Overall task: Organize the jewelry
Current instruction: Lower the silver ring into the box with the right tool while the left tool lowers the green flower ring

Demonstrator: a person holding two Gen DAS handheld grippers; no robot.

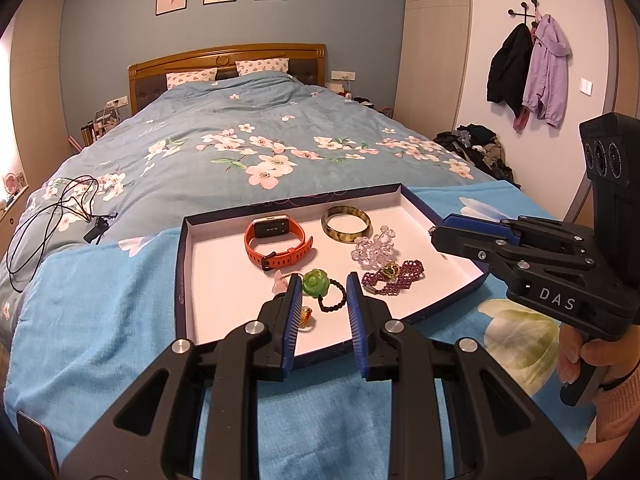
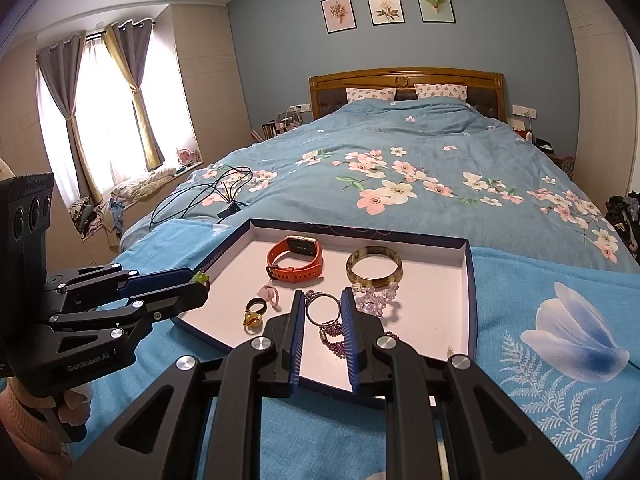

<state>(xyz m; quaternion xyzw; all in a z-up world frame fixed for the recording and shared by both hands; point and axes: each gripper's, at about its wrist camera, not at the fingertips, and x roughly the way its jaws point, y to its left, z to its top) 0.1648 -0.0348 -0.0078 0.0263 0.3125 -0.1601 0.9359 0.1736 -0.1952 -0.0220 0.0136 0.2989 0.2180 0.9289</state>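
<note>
In the tray (image 1: pixel 188 280) on the bed: jewelry.
Left claw (image 1: pixel 320 284): apart, flanking green rose bracelet (image 1: pixel 316 283).
Right claw (image 2: pixel 322 304): apart, around silver ring (image 2: pixel 322 309).
Handling: likely light, slippery; pinch rim.

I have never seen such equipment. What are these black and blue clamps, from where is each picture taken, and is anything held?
No robot here: a person holds one hand-held gripper in each hand. Each picture comes from a camera on one gripper, looking along its two fingers. One view shows the left gripper; the other shows the right gripper. Both stand open and hold nothing. Below them, on a blue towel on the bed, lies a shallow tray with an orange watch, a bangle, a green rose bracelet, clear beads and a purple bead bracelet.
</note>
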